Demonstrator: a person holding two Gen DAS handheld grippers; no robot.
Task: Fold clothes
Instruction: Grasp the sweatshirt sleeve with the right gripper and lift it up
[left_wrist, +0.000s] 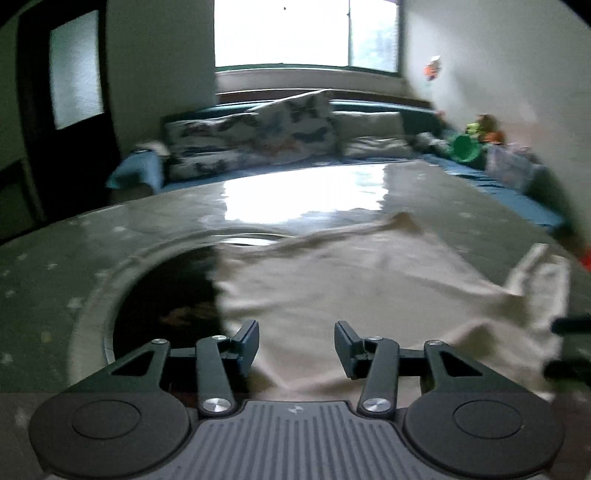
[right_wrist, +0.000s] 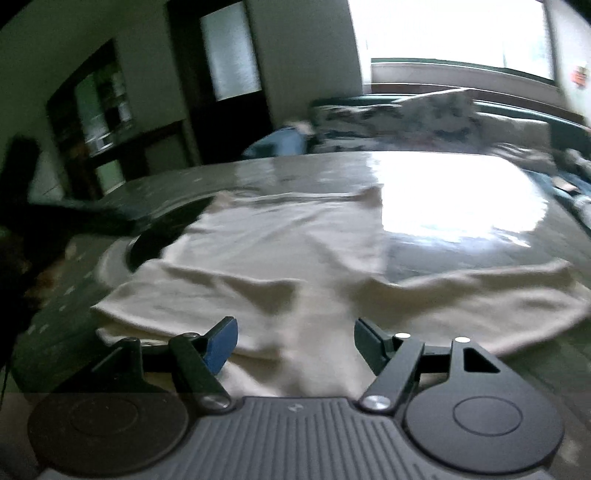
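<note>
A cream garment (left_wrist: 332, 280) lies spread and partly folded on a glossy grey table (left_wrist: 74, 258). In the left wrist view my left gripper (left_wrist: 295, 343) hovers low over its near edge. The jaws stand apart and the cloth lies under the gap with nothing pinched. A flap of the garment (left_wrist: 539, 284) stands up at the right, beside a dark part at the frame edge. In the right wrist view the same garment (right_wrist: 258, 258) shows wrinkled layers and a sleeve (right_wrist: 498, 295) reaching right. My right gripper (right_wrist: 295, 343) is open above its near hem, holding nothing.
The garment partly covers a dark round inset (left_wrist: 162, 302) in the table. Behind the table is a sofa with butterfly cushions (left_wrist: 258, 136) under a bright window (left_wrist: 306, 33). Green toys (left_wrist: 465, 147) sit at the right and a dark door (left_wrist: 70, 92) at the left.
</note>
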